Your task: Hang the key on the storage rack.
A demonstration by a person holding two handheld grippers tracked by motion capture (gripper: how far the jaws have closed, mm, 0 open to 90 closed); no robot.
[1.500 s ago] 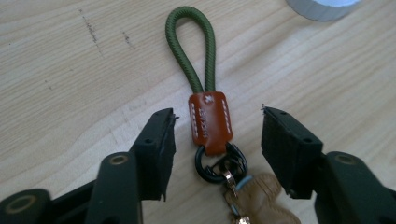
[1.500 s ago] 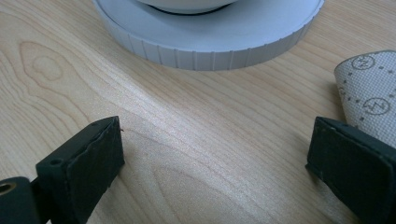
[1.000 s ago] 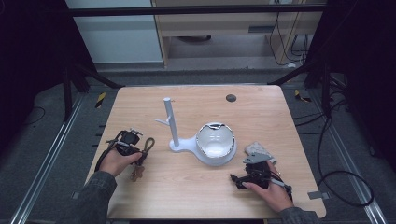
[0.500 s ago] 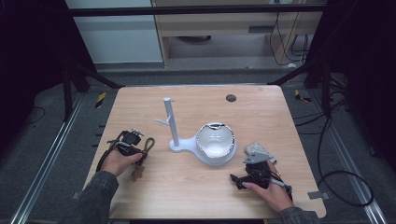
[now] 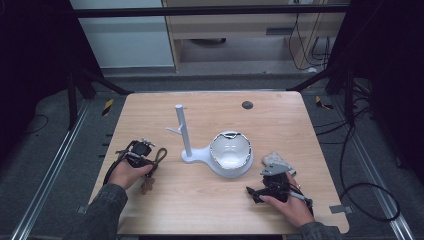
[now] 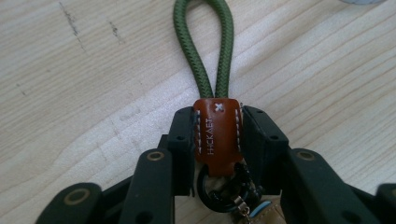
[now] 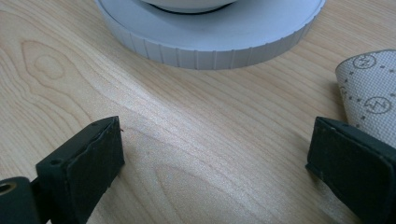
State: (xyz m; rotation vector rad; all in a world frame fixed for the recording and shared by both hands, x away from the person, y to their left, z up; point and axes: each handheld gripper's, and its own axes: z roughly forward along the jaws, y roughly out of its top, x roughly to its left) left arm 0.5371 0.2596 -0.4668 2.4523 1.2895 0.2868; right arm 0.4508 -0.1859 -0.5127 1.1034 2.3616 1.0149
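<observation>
A green rope loop point(image 6: 205, 56) with a brown leather tab point(image 6: 217, 140) and a dark metal ring lies on the wooden table. My left gripper point(image 6: 217, 126) is shut on the leather tab, its jaws having just been closing, with a pad pressing each side. In the high view the left gripper point(image 5: 142, 152) sits at the table's left with the keychain point(image 5: 160, 156) beside it. My right gripper point(image 7: 215, 154) stands open over bare wood, nothing between its jaws. From above the right gripper point(image 5: 267, 181) rests low at the front right.
A white stand point(image 5: 182, 130) with an upright post and a side peg rises mid-table, a pale bowl point(image 5: 230, 150) on its round base point(image 7: 210, 42). A grey dotted cloth point(image 7: 369, 93) lies by the right jaw. A small dark disc point(image 5: 247, 105) sits near the far edge.
</observation>
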